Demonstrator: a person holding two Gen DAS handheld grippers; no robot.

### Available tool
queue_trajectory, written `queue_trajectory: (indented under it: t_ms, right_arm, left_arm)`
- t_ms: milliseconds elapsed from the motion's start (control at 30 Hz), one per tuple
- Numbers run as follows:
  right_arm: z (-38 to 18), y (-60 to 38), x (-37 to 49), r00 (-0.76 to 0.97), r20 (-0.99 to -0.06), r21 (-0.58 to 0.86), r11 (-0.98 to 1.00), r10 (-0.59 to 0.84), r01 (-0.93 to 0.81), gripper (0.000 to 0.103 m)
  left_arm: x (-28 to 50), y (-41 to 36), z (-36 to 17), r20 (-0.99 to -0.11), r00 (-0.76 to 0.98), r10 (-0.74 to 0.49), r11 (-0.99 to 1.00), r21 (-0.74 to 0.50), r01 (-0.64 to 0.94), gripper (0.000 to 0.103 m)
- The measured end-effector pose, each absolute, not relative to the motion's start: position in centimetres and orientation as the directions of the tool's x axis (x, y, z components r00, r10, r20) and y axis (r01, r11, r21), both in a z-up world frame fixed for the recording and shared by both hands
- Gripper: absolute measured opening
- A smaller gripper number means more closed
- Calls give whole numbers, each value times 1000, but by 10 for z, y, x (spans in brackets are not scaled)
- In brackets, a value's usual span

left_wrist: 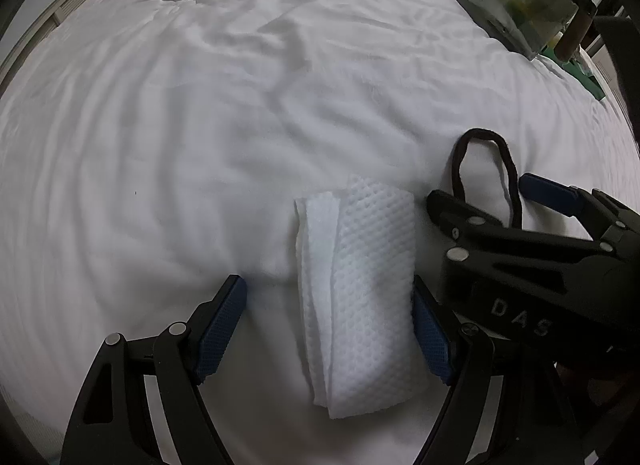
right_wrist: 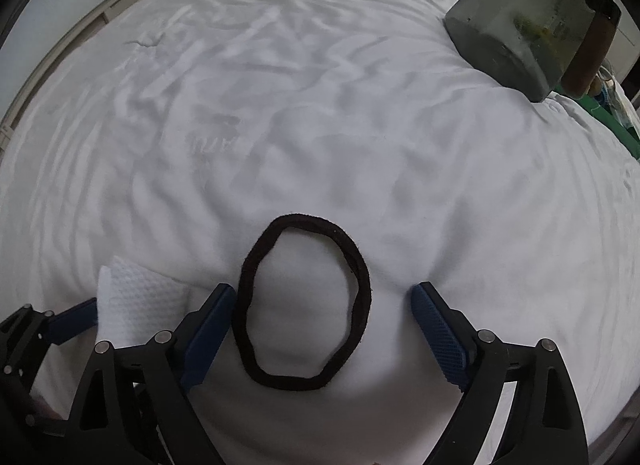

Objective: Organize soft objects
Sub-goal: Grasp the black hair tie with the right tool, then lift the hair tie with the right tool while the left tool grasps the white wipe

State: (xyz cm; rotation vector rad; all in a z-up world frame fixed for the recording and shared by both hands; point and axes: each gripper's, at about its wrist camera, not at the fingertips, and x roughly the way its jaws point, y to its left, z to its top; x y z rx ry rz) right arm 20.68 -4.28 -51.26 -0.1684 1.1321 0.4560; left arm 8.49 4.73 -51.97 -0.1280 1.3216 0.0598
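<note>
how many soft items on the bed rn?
2. A folded white textured cloth lies between the left hand-held gripper's open jaws; a black elastic hair band loop lies between the right hand-held gripper's open jaws. The grey translucent bin may hide more.

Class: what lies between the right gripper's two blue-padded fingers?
Between the right gripper's open fingers lies the black elastic loop on the white bedsheet, shown in the right wrist view.

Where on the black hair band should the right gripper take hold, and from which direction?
Pinch one side strand of the hair band, coming from above. It lies flat as an open loop on the sheet, nearly as wide as the right gripper's open jaws, so squeezing across the whole loop would likely just fold it.
</note>
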Motion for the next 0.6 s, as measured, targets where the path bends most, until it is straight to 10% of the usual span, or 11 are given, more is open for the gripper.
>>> queue_trajectory:
  t_ms: [333, 600]
  right_arm:
    - [-507, -37, 205, 352, -889, 84, 860, 293, -504, 10]
    - [-499, -51, 209, 314, -877, 149, 826, 364, -543, 5]
  left_arm:
    - [94, 45, -517, -970, 243, -24, 992, -53, -117, 75]
    - [102, 42, -513, -970, 241, -7, 992, -37, -120, 75]
